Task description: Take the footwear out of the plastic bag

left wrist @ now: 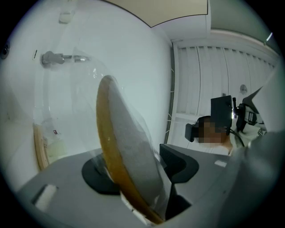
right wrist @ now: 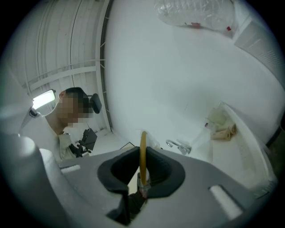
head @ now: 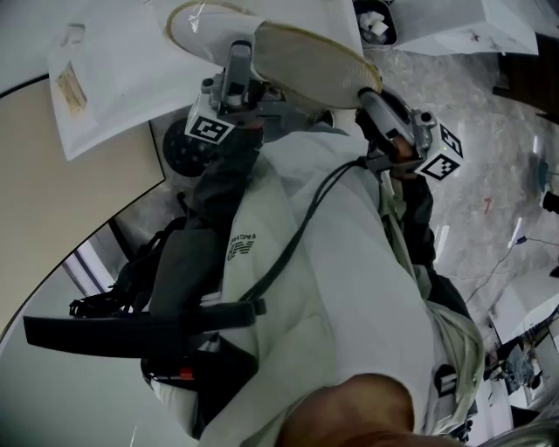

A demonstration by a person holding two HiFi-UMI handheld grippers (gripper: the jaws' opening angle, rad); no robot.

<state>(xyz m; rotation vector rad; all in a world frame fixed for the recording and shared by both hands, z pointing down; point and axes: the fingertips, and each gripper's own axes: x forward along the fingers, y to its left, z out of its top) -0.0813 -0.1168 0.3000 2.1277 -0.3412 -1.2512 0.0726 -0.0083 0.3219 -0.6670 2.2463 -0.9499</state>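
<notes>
Above the near edge of the white desk (head: 131, 44), a flat pale slipper (head: 306, 57) with a tan sole rim is raised between the two tools. Its right end is clenched by the right tongs (head: 374, 98): in the right gripper view the thin tan rim is seen pinched edge-on between the dark pads. The slipper's other end is set between the jaws of the left tongs (head: 238, 61), which are released: in the left gripper view it is seen leaning against one pad while the other pad stands just clear of it. Clear plastic film (left wrist: 82, 75) is draped over that end of the slipper and rises beyond it. A second pale slipper (head: 205, 26) is laid on the desk just behind the left tongs, and a clear packet (head: 70, 83) with something tan inside is seen farther left on the desk.
</notes>
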